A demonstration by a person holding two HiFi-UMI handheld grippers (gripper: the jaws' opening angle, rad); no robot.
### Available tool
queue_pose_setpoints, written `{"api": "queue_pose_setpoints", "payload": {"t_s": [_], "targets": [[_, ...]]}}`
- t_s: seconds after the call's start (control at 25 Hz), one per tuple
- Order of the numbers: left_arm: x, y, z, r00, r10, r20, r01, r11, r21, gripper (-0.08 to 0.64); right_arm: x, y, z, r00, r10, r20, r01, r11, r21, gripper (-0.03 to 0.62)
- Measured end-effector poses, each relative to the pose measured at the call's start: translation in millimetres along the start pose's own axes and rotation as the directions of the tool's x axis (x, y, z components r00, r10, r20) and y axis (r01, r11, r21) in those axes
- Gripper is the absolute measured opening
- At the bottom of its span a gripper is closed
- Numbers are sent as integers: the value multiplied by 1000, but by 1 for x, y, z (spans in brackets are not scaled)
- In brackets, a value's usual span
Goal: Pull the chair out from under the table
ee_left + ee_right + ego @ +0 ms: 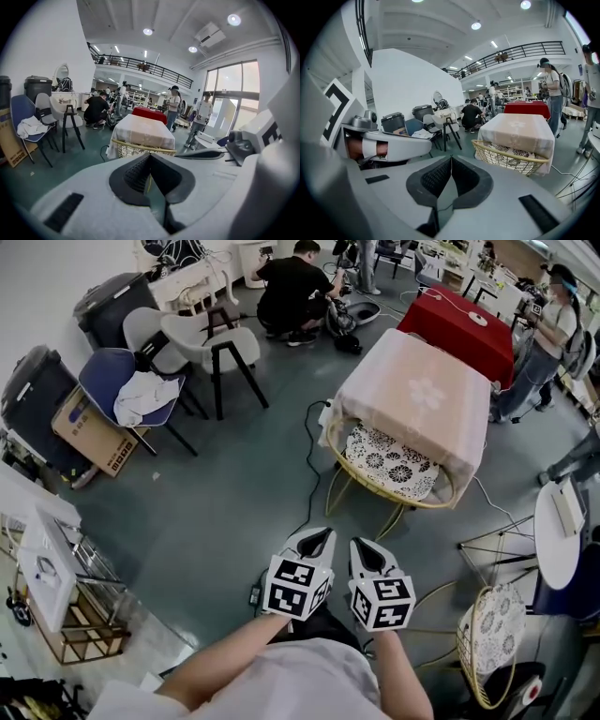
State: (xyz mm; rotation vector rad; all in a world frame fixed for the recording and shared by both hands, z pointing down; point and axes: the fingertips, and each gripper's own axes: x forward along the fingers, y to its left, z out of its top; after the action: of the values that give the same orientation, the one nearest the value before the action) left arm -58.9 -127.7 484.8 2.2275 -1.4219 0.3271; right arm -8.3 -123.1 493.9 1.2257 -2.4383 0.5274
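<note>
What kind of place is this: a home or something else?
Probably a large workshop or lab hall, not a home: it has a railed upper gallery, assorted chairs set aside together, and a crouching person at work.

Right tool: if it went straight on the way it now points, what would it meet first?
Probably the yellow wire chair under the table, or the floor just short of it; depth is unclear.

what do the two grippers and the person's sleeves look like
The left gripper and right gripper are pale grey tapered shells with black ribbed pads inside. Each carries a white cube with black square markers. The person wears a white short-sleeved top.
</note>
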Motion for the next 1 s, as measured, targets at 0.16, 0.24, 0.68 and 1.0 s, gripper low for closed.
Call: {"api": "queue_pose_setpoints", "payload": {"t_s": [0.16, 0.24, 0.68, 1.0], "targets": [[33, 6, 12, 999, -35, -19, 35, 999, 25, 5, 19, -26, 7, 999, -36, -8, 35, 999, -13, 3], [51, 7, 20, 998, -63, -27, 64, 997, 52, 5, 28, -41, 12, 998, -58, -18, 58, 998, -29, 3], [141, 4, 34, 973, -176, -151, 203, 960, 193, 6, 71, -110, 22, 982, -152, -110, 131, 975, -180, 3], [188, -3, 30, 943, -209, -260, 299, 875, 381, 8, 90, -147, 15, 959, -216, -186, 123, 902, -413, 4]]}}
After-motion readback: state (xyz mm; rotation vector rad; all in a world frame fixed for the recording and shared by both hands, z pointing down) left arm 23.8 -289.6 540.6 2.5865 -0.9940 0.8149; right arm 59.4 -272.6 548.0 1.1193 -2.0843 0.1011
